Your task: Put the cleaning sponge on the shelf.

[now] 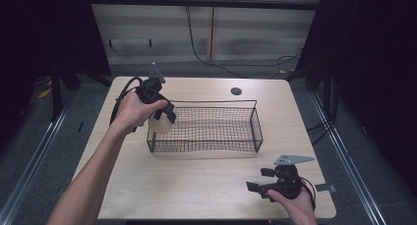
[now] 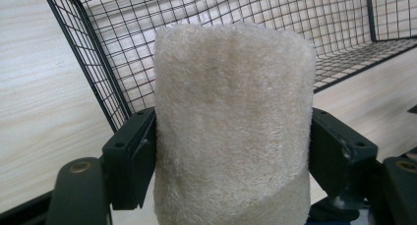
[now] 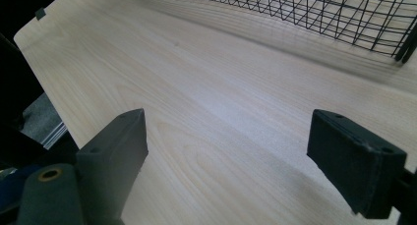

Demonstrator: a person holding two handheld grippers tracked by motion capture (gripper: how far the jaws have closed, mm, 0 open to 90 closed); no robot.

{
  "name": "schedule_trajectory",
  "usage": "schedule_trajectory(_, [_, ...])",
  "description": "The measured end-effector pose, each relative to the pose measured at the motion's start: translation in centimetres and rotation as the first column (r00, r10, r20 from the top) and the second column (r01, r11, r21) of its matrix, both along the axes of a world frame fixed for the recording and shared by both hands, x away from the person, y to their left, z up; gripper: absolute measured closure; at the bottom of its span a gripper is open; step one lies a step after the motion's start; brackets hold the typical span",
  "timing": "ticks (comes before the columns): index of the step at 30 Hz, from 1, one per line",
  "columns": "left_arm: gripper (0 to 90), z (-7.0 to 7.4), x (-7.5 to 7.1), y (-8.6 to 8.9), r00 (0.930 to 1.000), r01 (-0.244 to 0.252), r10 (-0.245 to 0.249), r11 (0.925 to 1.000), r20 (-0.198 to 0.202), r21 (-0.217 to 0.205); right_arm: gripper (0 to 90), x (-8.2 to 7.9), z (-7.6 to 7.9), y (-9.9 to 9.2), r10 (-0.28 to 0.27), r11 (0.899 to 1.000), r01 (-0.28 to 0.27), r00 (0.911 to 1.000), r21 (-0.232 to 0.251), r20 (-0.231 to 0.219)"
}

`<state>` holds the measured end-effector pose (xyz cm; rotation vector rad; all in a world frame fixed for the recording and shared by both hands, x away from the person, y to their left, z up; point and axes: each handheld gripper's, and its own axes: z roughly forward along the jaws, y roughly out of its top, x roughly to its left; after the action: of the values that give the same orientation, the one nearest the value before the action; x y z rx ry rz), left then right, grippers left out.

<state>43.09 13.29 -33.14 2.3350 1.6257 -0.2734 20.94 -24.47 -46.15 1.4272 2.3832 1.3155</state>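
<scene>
lab/recording bay | dark curtains [image 1: 378, 63] | metal frame [image 1: 196, 1] | bare table [image 1: 206, 178]

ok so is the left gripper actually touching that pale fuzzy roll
Touching. In the left gripper view, the left gripper has both fingers pressed flat against the sides of the pale fuzzy roll, with no gap on either side.

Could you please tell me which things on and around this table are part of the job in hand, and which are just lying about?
Part of the job:
- loofah roll, clamped in the left gripper
- wire basket, just beside it

Lying about:
- right gripper, open and idle on the table
- round table grommet
- wall cable
</scene>
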Motion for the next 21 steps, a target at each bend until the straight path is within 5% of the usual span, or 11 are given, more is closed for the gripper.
schedule_trajectory(14, [26.6,-1.9,0.4,-0.3,0.9987,-0.051,0.051,0.9976,-0.006,0.047,15.1,0.0,0.0,0.0,-0.001,1.0,0.001,1.0,-0.002,-0.003])
schedule_trajectory(21, [26.7,-2.6,0.4,-1.1,0.9992,-0.037,0.038,0.9964,-0.012,0.077,15.1,0.0,0.0,0.0,0.001,1.0,-0.001,1.0,-0.002,-0.005])
